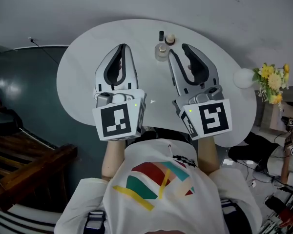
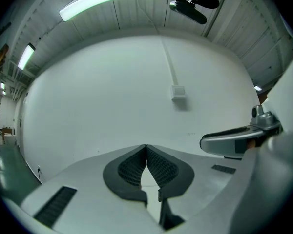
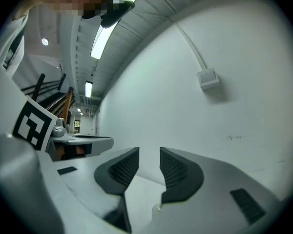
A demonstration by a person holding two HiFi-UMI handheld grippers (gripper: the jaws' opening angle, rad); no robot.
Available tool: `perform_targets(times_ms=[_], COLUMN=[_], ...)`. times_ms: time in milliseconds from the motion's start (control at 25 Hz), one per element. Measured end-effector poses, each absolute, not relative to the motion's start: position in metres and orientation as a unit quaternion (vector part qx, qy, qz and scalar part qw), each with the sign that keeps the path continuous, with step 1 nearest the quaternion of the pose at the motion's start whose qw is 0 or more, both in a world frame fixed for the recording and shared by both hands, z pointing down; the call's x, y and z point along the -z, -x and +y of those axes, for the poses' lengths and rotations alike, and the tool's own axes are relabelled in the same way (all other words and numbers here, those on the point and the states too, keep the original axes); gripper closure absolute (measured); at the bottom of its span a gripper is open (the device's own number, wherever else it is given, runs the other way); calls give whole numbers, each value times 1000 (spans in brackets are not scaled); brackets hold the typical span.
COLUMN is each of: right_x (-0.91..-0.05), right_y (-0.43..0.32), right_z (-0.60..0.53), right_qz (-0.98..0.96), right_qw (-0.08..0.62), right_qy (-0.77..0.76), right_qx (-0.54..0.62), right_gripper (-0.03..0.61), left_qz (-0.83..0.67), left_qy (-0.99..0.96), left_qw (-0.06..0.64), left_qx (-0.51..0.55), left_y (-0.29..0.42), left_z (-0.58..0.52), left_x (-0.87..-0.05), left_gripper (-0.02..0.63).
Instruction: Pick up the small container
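At the left of the head view, the left claw (image 1: 122,47) hangs over the round white counter (image 1: 78,82), pointing at the far wall (image 2: 112,91). Its own view shows it clenched, with the ribbed pads meeting tip to tip and nothing caught between them (image 2: 146,148). It looks to have no part in the pickup for now. Toward the middle, near the counter's far edge, stands a tight cluster of little things. The closest is a squat clear small container (image 1: 161,51). Just behind it are a capped bottle (image 1: 170,39) and a slim dark item (image 1: 161,35) that is too small to identify. I take the clear one to be the task's thing, though the frames do not settle that. The right claw (image 1: 178,49) sits just to the right of it, and its left fingertip is so close that I cannot tell whether the two touch. This claw is released and part-way open. The right gripper view (image 3: 150,152) shows a narrow gap between its pads, with only counter and wall beyond and the container outside the gap. The step in hand is therefore the approach, with no grasp made yet. The next move calls for shifting the right claw leftward and widening it so both pads can bracket the container without knocking the bottle behind. Further right are a white ball (image 1: 244,78) and yellow flowers (image 1: 271,79).
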State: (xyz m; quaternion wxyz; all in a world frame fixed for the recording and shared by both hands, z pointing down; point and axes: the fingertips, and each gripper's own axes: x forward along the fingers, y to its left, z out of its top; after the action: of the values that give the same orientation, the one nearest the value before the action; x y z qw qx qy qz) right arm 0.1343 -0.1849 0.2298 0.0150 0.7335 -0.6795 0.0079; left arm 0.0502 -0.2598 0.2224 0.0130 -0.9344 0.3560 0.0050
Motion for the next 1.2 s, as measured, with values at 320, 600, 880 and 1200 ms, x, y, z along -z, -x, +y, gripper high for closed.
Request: perform_targets(times_ms=[320, 600, 880, 1200], right_x=[-294, -354, -417, -464], right_y=[-153, -171, -181, -187], right_z=[-224, -255, -278, -285], right_qz=[-692, -696, -686, -675], right_qw=[64, 98, 119, 139], right_qy=[-717, -707, -710, -712], right_qx=[-57, -83, -107, -131], right_gripper=[332, 278, 249, 249], left_qz=[361, 367, 367, 368], left_qy=[932, 927, 924, 922], left_qw=[-3, -27, -37, -56], left_qx=[35, 73, 98, 110], left_y=[-65, -80, -88, -94], left_z=[-287, -310, -324, -334], left_x=[-284, -344, -390, -421], left_gripper=[596, 597, 597, 596])
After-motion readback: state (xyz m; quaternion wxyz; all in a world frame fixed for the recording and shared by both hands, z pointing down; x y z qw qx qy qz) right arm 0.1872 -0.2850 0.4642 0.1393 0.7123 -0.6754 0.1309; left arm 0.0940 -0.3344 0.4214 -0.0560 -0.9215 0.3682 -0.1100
